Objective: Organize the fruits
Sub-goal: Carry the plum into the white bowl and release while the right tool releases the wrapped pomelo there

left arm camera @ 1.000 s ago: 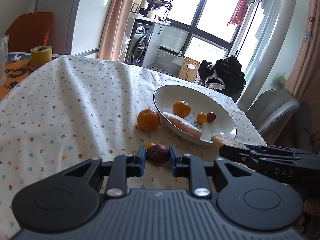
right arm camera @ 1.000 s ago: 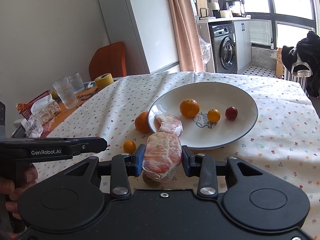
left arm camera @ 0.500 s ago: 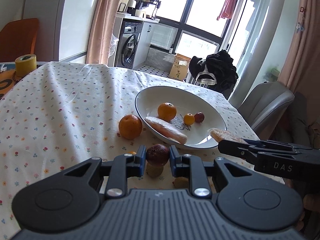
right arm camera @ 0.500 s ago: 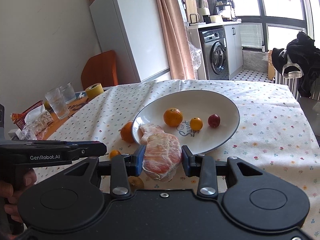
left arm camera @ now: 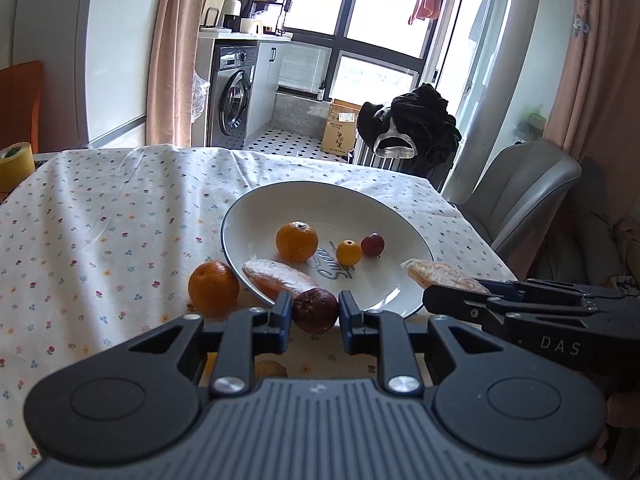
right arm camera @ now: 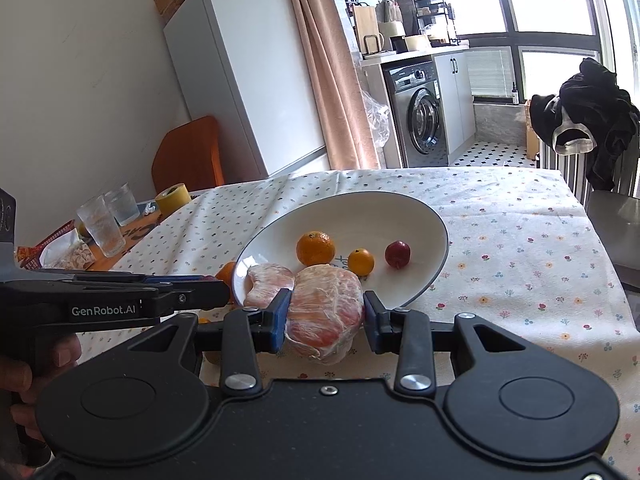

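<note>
A wrinkled dark passion fruit [left arm camera: 314, 309] is sitting clamped in the left gripper [left arm camera: 313, 313] at the white plate [left arm camera: 404, 224]'s near rim. The right gripper [right arm camera: 325, 314] is squeezing a film-wrapped pomelo wedge [right arm camera: 325, 312]. The plate is carrying four fruits: another wrapped wedge [left arm camera: 280, 278], two oranges, one red fruit [left arm camera: 373, 244].

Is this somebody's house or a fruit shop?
Most likely a home, a dining spot next to a kitchen or laundry corner. A washing machine and a white fridge stand behind the table with a flowered cloth, and drinking glasses sit at its edge.
</note>
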A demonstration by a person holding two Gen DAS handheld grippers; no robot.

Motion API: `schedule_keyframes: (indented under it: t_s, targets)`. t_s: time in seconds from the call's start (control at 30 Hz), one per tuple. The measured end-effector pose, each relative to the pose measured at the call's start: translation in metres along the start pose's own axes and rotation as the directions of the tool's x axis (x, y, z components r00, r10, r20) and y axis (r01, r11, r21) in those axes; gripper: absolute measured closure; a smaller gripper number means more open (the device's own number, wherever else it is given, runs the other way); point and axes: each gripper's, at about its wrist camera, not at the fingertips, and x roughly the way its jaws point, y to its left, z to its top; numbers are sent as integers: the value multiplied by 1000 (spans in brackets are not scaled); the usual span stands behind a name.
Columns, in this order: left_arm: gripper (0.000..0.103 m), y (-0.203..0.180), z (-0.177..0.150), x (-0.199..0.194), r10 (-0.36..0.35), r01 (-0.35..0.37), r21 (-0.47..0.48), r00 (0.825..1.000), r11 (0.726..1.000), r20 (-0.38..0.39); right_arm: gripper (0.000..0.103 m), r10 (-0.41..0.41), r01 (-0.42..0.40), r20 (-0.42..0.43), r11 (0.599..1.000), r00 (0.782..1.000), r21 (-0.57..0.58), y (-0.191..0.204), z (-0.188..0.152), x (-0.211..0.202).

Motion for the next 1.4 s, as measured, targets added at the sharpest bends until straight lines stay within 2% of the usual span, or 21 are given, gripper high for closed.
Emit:
schedule_keyframes:
  t_s: [0.5,0.87,1.1,1.27,1.4]
  targets:
    - [80,-6,11,24,-6,6,17,1000,1000,-30,67,-13,12,6,1000,1000,18,-12,2,3]
    - [64,7,11,14,25,-25,-2,999,1000,-28,67,-19,19,2,1000,1000,16,-11,3,8]
    - [41,18,7,4,58,-58,-14,998,998,-10,67,-24,24,7,1000,1000,0,-6,9,14]
    - [28,29,2,-3,77,-77,-40,997,996,-4,67,-22,23,9,1000,1000,-16,0,14,20]
    - [23,41,-5,-9,91,-91,-71,996,993,-8,67,-20,21,28,1000,999,-21,4,19,23]
